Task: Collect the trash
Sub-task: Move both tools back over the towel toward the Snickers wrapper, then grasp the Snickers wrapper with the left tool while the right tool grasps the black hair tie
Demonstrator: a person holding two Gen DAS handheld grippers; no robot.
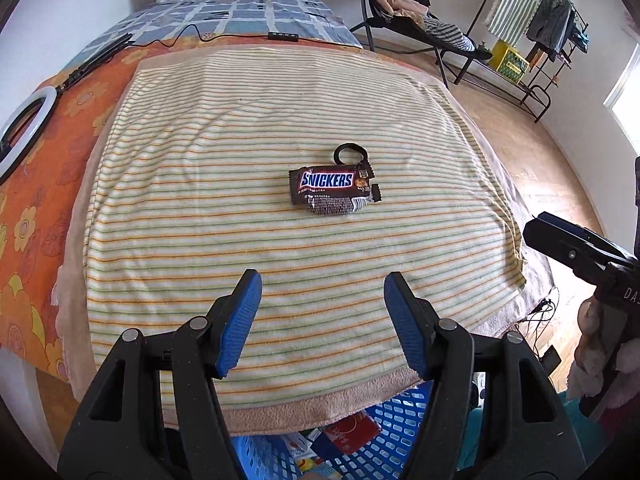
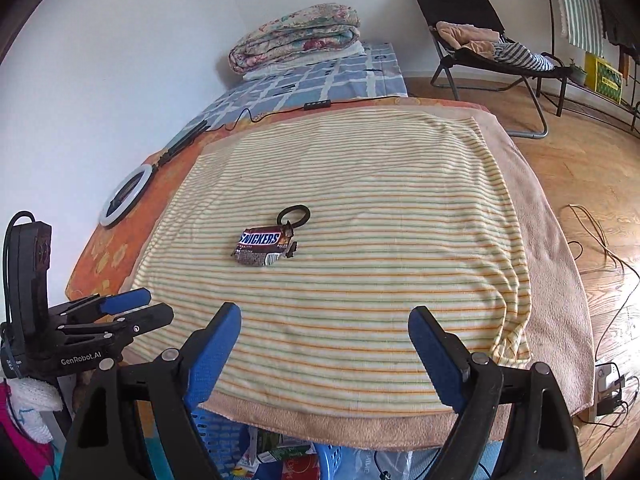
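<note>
A crumpled brown Snickers wrapper (image 1: 334, 190) (image 2: 264, 246) lies in the middle of the striped towel (image 1: 240, 128) (image 2: 400, 208). A black hair-tie ring (image 1: 350, 153) (image 2: 293, 215) touches its far edge. My left gripper (image 1: 322, 284) hovers over the towel's near part, short of the wrapper, open with nothing between its blue pads. My right gripper (image 2: 324, 316) is also open and empty, above the towel's near edge. Each gripper shows in the other's view: the right gripper (image 1: 538, 230) at the right edge, the left gripper (image 2: 158, 303) at the lower left.
A blue plastic basket (image 1: 400, 416) (image 2: 216, 432) holding packets sits below the towel's near edge. A ring light (image 1: 24, 128) (image 2: 126, 196) and its cable lie on the orange cloth at the left. A folded quilt (image 2: 296, 36) and a folding chair (image 2: 480, 40) stand beyond.
</note>
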